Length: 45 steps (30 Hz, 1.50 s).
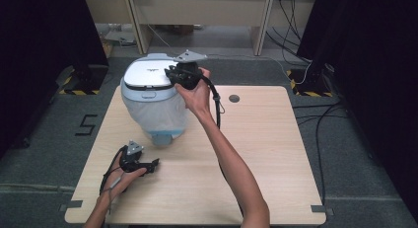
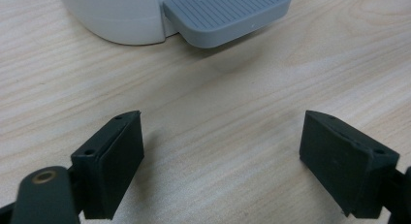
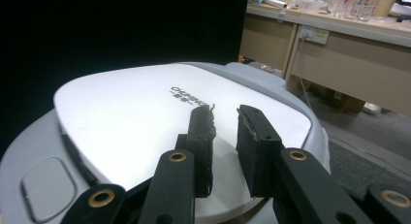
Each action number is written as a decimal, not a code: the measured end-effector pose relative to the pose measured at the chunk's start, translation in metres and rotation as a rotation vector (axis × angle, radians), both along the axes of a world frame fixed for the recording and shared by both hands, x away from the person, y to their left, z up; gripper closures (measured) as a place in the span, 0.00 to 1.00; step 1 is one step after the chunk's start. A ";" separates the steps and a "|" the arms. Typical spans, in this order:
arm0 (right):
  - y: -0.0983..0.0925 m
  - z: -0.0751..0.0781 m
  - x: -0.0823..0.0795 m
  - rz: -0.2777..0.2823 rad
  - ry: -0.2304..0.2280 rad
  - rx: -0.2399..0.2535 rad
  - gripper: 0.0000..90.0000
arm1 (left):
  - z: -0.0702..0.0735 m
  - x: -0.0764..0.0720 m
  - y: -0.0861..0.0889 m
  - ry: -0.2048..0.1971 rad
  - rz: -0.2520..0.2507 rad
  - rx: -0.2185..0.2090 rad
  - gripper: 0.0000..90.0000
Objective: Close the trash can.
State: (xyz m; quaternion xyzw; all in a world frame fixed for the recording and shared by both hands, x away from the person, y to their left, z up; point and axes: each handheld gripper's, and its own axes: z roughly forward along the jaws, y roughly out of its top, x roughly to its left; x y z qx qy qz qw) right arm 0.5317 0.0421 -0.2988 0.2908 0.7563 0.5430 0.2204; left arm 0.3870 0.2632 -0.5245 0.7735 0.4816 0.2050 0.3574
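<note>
High view: a white pedal bin stands at the upper left of the bench. The right claw hovers at the right edge of its lid; the left claw rests lower left, below the bin, apart.

Left gripper view: jaws wide open, empty; the grey pedal lies ahead at the top of the frame, bin body cut off.

Right gripper view: the right claw is nearly closed, holding nothing, just over the lid; contact is hard to judge.

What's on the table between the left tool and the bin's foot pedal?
Nothing: in the left gripper view, bare wooden table runs from the open left tool to the grey pedal of the bin.
</note>
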 end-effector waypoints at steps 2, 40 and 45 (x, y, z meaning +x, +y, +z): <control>0.001 -0.001 -0.003 0.010 0.003 -0.002 0.84 | 0.000 0.000 0.000 0.000 0.000 0.000 0.16; 0.038 -0.012 -0.036 0.065 -0.039 -0.028 0.84 | 0.000 0.000 0.000 0.000 0.004 0.005 0.16; 0.039 -0.016 -0.036 0.072 -0.047 -0.037 0.85 | 0.000 0.000 0.000 0.000 0.005 0.005 0.16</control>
